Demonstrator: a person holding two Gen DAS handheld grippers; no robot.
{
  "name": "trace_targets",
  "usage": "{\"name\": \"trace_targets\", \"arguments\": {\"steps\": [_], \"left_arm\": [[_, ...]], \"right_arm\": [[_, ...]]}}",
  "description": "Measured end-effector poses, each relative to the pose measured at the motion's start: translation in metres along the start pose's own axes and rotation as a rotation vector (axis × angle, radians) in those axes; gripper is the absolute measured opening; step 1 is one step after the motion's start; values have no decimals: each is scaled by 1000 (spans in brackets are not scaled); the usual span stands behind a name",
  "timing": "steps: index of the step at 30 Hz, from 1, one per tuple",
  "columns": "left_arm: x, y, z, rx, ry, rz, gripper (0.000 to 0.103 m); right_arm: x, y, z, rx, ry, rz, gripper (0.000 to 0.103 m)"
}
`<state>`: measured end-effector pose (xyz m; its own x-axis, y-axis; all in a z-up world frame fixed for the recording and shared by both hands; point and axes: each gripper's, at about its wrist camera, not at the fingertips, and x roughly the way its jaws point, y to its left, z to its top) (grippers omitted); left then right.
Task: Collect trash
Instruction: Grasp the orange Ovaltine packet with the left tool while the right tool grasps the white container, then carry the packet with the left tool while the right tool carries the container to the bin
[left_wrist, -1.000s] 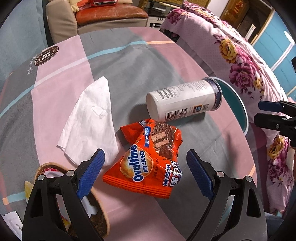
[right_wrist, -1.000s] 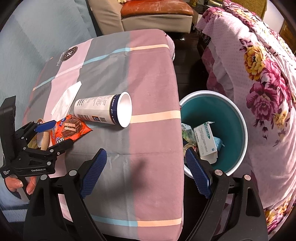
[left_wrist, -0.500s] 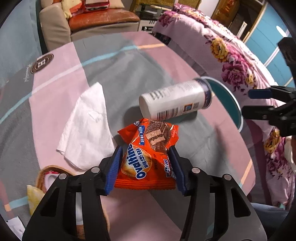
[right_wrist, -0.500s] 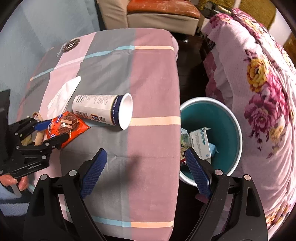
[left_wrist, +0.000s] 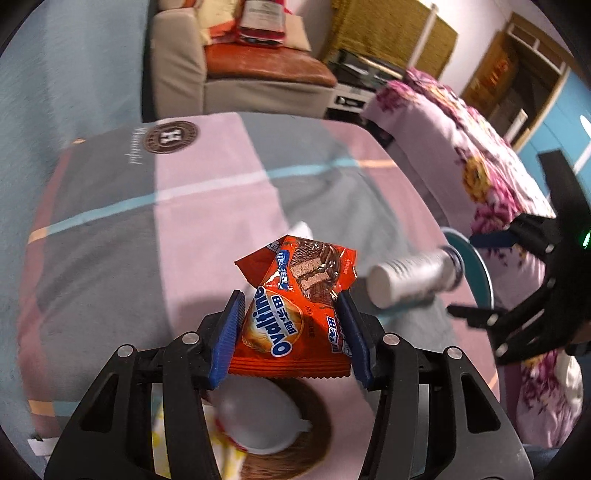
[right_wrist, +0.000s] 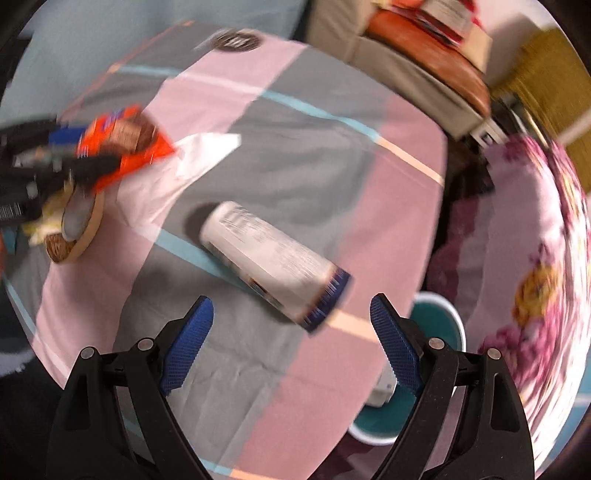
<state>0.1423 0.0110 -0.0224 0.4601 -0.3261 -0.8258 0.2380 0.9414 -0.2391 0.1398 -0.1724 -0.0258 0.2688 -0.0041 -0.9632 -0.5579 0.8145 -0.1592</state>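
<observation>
Midway: left gripper (left_wrist: 291, 332) pinching Ovaltine wrapper (left_wrist: 301, 306) lifted off the table (left_wrist: 207, 206), right gripper (right_wrist: 291, 347) spread above lying cup (right_wrist: 273, 264), napkin (right_wrist: 184, 166) apparently untouched, teal bin (right_wrist: 439, 314) alongside, partly filled.

Surface covered by pink-and-grey block-pattern cloth (left_wrist: 207, 206) with thin teal and white stripes; round brown "H" emblem (left_wrist: 170, 137) printed at its far end, well ahead of the left jaws. Beige sofa with rust-orange seat cushion (left_wrist: 266, 70) beyond the surface's far edge. Bed under pink floral bedspread (right_wrist: 535, 229) to the right of the right jaws. Yellow woven panel (left_wrist: 391, 33) behind the sofa.
</observation>
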Motion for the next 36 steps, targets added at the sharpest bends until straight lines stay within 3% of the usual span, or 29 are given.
{"name": "trace_targets", "arguments": {"steps": [2,10,11,12,14,18,31,36], "left_arm": [[-2,10,3,-24,-8,6,52],[5,27,5,-53,7,15,52],[6,28,5,-55,8,14,53],[7,29,5,-57,9,14,53],[8,29,4,-61,12,13,52],[9,26,4,-55,10,9,52],[5,-17,2,23,7,0,53],[7,-42,2,61,11,-10,52]], "right_arm": [[11,10,11,-82,10,-7,83],[42,20,32,-196,65,11,82],[45,21,32,-207,72,13,78],[48,21,32,-212,82,21,68],[51,20,30,-203,93,26,66],[46,18,25,-126,82,81,53],[0,-37,-36,366,-114,180,52],[-16,-52,-58,453,-164,197,51]]}}
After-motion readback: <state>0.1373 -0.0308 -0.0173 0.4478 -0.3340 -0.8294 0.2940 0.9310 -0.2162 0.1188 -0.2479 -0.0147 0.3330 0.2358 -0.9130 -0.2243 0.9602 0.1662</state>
